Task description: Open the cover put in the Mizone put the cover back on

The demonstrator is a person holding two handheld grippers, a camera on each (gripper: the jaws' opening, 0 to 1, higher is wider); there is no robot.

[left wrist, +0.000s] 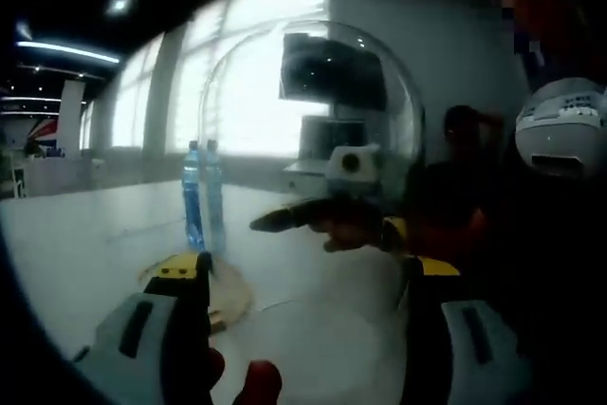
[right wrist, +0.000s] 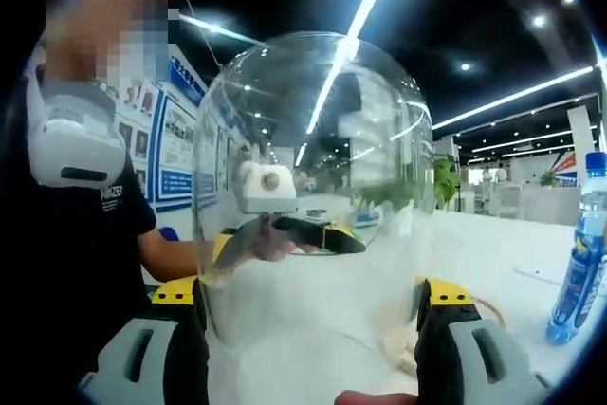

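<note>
A: Starting at the right gripper: its two yellow-tipped jaws are pressed against either side of the clear glass dome cover, so we log it as clamped on the cover. The cover is tilted in this view

B: Through the glass we see the left gripper, dark with yellow trim, reaching in from beyond; a hand is wrapped around it. Whether its jaws are spread or closed, we cannot tell from here

A: In the left gripper view its own jaws stand well apart with only bare tabletop between them, so we note it as open, holding nothing

B: Same view, farther out: the cover is held above the white table, with the right gripper under it

A: A round wooden base lies flat on the table, just beside the left jaw

B: The blue Mizone bottle stands upright just beyond the base, apart from the cover. In the right gripper view it stands at the far right, on the table
</note>
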